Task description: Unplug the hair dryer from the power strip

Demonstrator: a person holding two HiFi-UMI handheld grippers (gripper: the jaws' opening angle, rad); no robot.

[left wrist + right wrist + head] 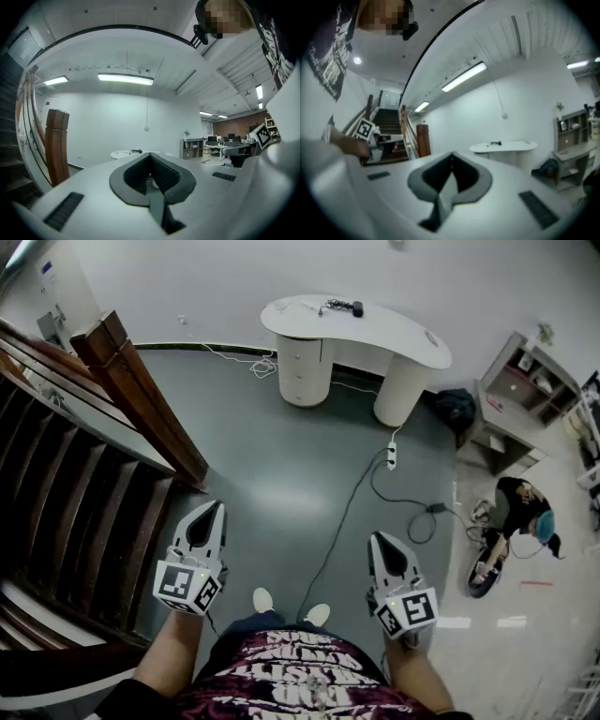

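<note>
A white power strip (392, 457) lies on the grey floor in front of the white desk (403, 338). A black cord (342, 521) runs from it toward my feet, and another loops to a small adapter (437, 508). A dark object with a cord (343, 307), possibly the hair dryer, rests on the desk top; the same dark object (136, 151) shows small and far in the left gripper view, and the dark object (494, 143) shows likewise in the right one. My left gripper (214, 509) and right gripper (378, 540) are held level at waist height, far from the strip, both shut and empty.
A wooden staircase with a brown newel post (141, 395) fills the left side. A shelf unit (525, 390) stands at the right, with a dark bag (455, 407) beside the desk. Another person (514, 512) crouches on the floor at the right. A white cable (262, 367) lies coiled by the wall.
</note>
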